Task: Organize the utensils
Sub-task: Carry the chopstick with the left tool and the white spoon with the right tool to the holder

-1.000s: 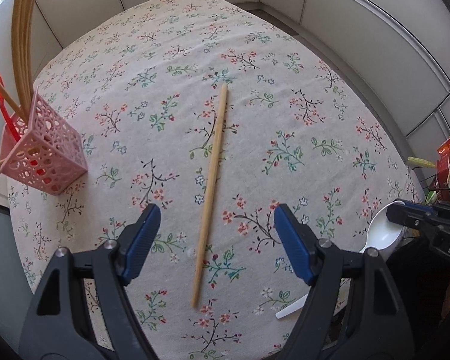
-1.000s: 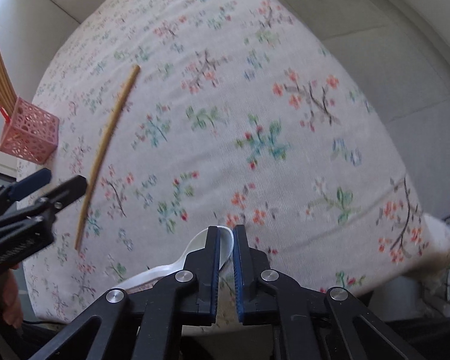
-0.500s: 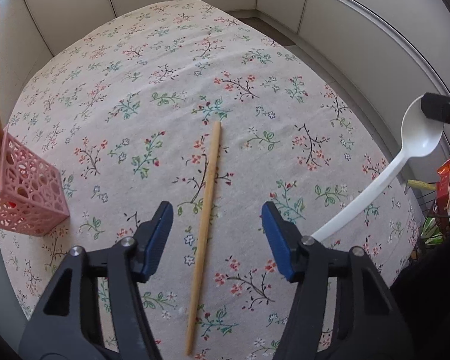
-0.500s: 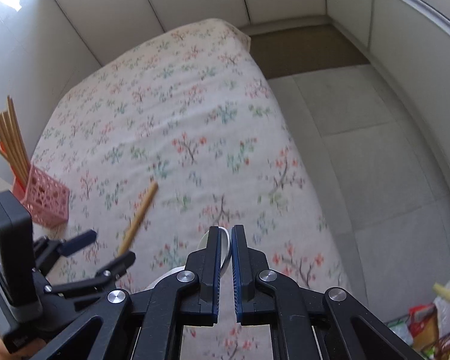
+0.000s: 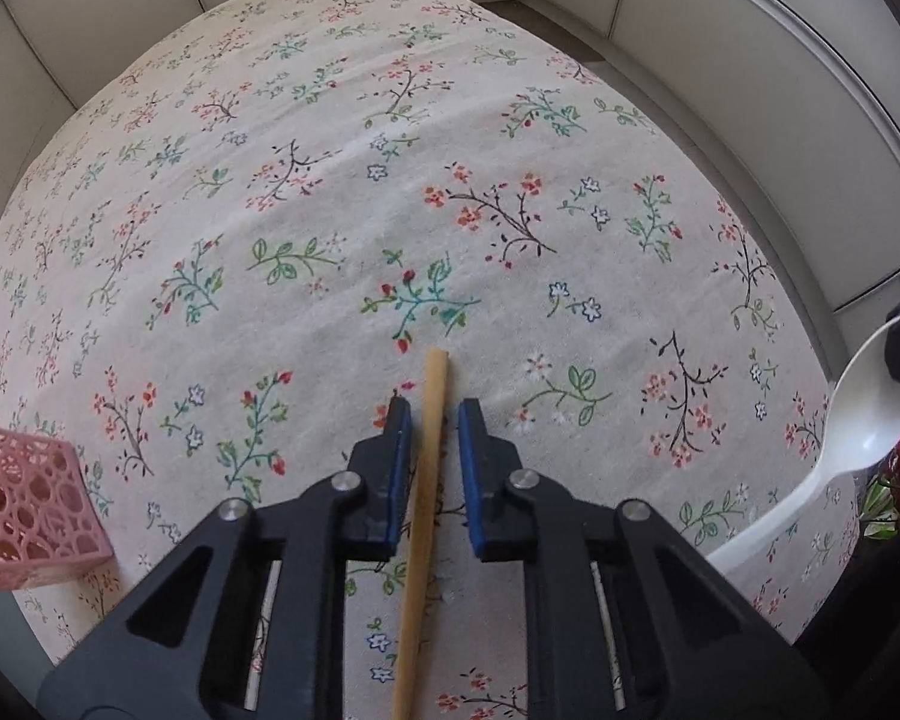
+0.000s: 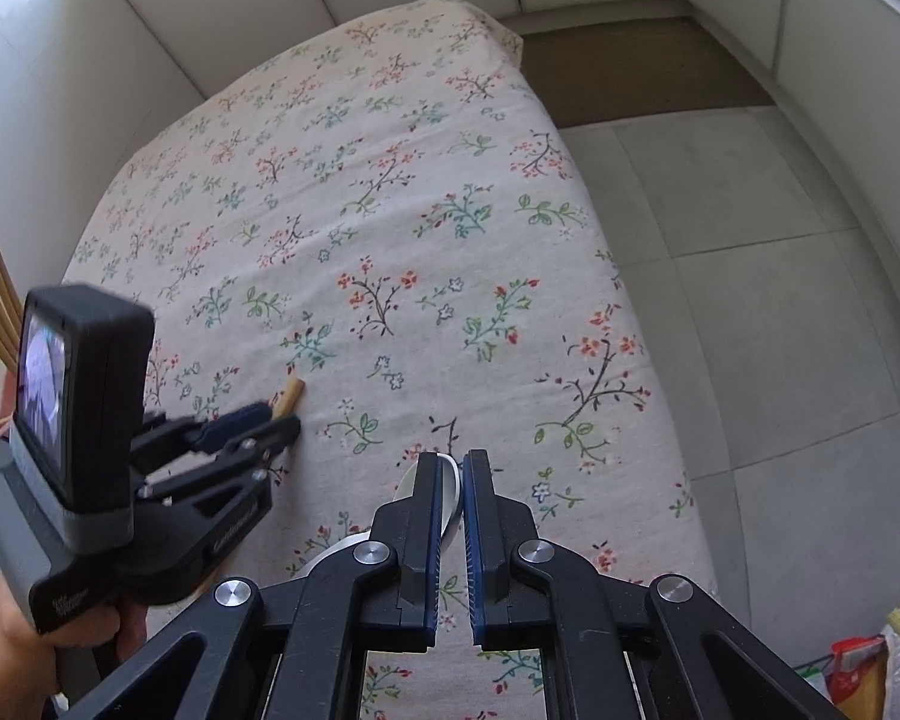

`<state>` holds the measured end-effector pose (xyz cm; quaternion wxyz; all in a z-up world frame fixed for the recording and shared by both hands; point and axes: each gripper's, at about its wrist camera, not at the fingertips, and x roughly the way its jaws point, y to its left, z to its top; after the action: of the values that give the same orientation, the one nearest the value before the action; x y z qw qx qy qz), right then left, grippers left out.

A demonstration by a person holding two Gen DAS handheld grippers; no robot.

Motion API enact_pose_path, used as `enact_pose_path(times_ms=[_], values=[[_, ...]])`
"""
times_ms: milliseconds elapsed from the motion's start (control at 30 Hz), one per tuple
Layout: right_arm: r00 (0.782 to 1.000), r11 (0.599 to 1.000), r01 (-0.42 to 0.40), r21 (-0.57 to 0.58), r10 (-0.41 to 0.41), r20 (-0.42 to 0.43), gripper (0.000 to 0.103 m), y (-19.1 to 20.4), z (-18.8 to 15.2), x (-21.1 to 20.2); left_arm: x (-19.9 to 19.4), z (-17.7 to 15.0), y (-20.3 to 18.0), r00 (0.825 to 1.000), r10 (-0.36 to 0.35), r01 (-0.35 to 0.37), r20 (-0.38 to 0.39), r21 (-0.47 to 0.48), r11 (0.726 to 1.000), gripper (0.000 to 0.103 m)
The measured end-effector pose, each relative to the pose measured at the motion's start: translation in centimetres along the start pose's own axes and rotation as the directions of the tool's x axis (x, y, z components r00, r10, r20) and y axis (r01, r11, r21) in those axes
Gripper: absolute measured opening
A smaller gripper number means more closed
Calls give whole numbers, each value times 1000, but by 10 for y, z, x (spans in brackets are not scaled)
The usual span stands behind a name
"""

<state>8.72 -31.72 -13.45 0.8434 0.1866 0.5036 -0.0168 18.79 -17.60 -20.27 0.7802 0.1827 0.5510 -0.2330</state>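
Left hand-held gripper (image 5: pixel 432 414): jaws narrowed on either side of a wooden chopstick (image 5: pixel 421 510) lying on the floral-clothed table (image 5: pixel 330 210), small gaps showing, lower centre. Right hand-held gripper (image 6: pixel 450 468): clenched on the bowl of a white plastic spoon (image 5: pixel 858 420), right edge. Pink lattice utensil holder (image 5: pixel 24 516), lower left.
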Motion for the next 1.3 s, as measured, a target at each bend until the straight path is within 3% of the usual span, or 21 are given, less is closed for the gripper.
enact_pose_path(times_ms=[133, 200, 400, 600, 767, 933, 1067, 1233, 1300], values=[[1000, 1000, -10, 19, 10, -19, 6, -5, 0, 3, 4, 10, 5, 999, -27, 25, -43, -32, 999, 17], [1000, 1000, -7, 20, 8, -22, 6, -6, 0, 3, 4, 9, 4, 999, -20, 19, -44, -30, 999, 10], [1000, 1000, -17, 22, 18, -17, 6, -3, 0, 2, 1, 6, 7, 1000, -19, 18, -25, -47, 999, 8], [1000, 1000, -19, 13, 19, 9, 6, 4, 1, -3, -38, -12, 21, 997, -21, 27, 70, -92, 995, 8], [999, 999, -38, -4, 38, 36, 6, 19, 2, -11, -80, -26, 27, 984, 14, 5, 175, -108, 994, 8], [996, 998, -47, -41, 50, 77, 6, 38, 1, -21, -119, -43, 43, 958, 50, -6, 282, -154, 988, 8], [992, 996, -38, -80, 47, 117, 6, 55, 0, -30, -150, -54, 63, 928, 66, 17, 368, -216, 976, 8], [985, 992, -49, -118, 67, 156, 6, 79, -3, -43, -189, -73, 83, 870, 100, 43, 484, -276, 960, 8], [980, 988, -50, -146, 76, 183, 6, 92, -4, -51, -206, -80, 92, 838, 117, 55, 533, -296, 954, 8]])
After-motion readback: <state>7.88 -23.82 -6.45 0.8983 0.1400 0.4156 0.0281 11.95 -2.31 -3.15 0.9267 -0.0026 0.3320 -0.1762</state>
